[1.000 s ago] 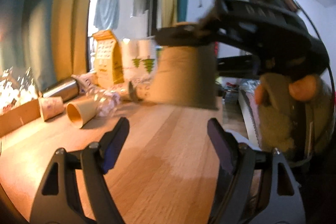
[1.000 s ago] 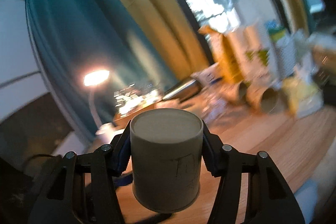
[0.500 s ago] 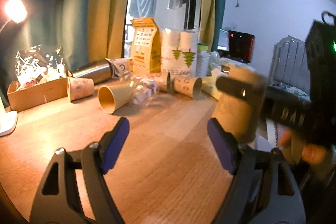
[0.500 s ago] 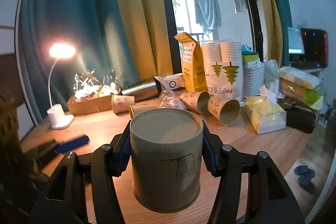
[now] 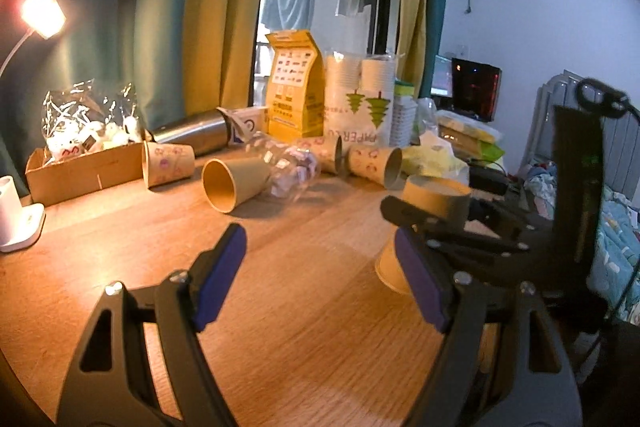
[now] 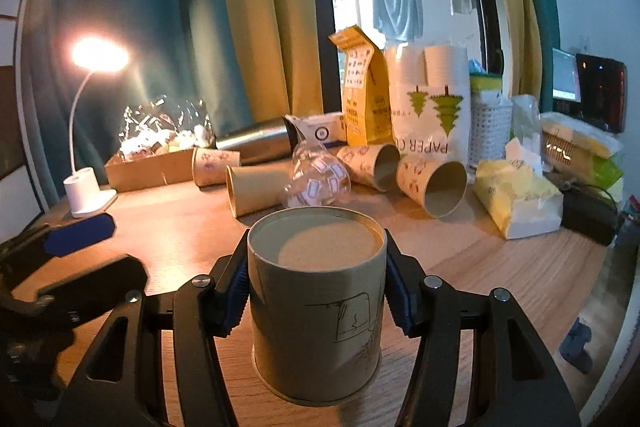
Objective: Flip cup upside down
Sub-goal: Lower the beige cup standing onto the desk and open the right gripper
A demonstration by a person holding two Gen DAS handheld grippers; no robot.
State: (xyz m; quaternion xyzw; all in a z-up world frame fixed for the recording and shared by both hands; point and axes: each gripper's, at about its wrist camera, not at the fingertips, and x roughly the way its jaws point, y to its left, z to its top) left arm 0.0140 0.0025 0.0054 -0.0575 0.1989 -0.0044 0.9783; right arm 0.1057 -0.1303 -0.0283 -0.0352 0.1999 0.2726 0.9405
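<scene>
My right gripper (image 6: 316, 291) is shut on a brown paper cup (image 6: 316, 311) that stands upside down, base up and rim down at the wooden table (image 6: 500, 259). In the left wrist view the same cup (image 5: 434, 197) is at the right, held between the right gripper's black arms. My left gripper (image 5: 320, 279) is open and empty, low over the table (image 5: 312, 327) to the left of the cup. One of its blue pads shows in the right wrist view (image 6: 80, 233).
Several paper cups (image 5: 236, 183) lie on their sides at the back with a clear plastic bottle (image 5: 288, 167), a steel flask (image 5: 192, 135), a yellow bag (image 5: 294, 87) and a cup pack (image 5: 356, 99). A cardboard box (image 5: 84, 167) and a lamp (image 6: 86, 187) stand left. Tissue packs (image 6: 516, 199) lie right.
The right gripper has swung the cup from high in the air down to the table, turning level. The left gripper stayed open, and its view has shifted.
</scene>
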